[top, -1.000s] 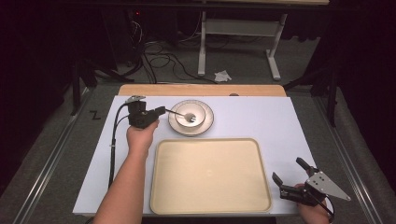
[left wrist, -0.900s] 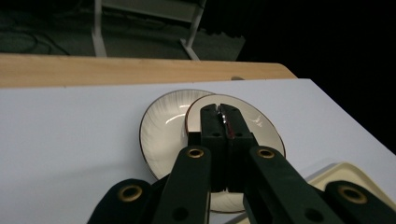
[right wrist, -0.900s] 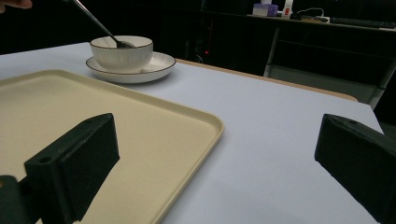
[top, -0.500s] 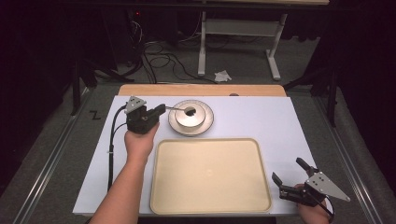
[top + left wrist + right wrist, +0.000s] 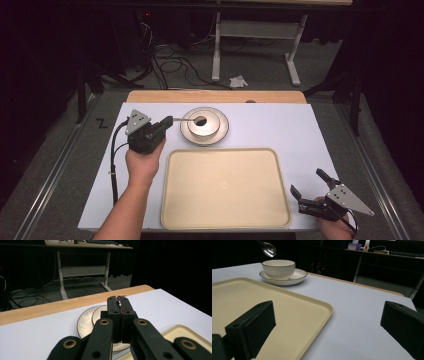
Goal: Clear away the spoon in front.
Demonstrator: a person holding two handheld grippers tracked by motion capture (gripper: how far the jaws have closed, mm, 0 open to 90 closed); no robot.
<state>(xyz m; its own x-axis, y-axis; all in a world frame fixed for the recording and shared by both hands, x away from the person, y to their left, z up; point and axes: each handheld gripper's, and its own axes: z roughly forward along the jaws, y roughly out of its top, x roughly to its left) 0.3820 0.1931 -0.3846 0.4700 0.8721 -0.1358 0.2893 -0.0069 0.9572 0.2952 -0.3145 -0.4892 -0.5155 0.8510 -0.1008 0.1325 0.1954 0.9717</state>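
Up at centre frame in the high view, a shiny metal spoon (image 5: pixel 192 120) hangs over the ribbed white bowl (image 5: pixel 204 125), clamped in the left gripper's (image 5: pixel 169 120) shut jaws. Lower right, the right gripper (image 5: pixel 309 186) gapes wide beside the smooth beige tray (image 5: pixel 225 187), holding nothing.

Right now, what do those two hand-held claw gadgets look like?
Both are black. The left claw has a chunky body topped by a grey three-cornered plate, and a black cable loops from it down beside the bare, sleeveless forearm. Its linkage arms carry brass-coloured rivets. The right claw wears the same grey plate and ends in two blocky black pads.
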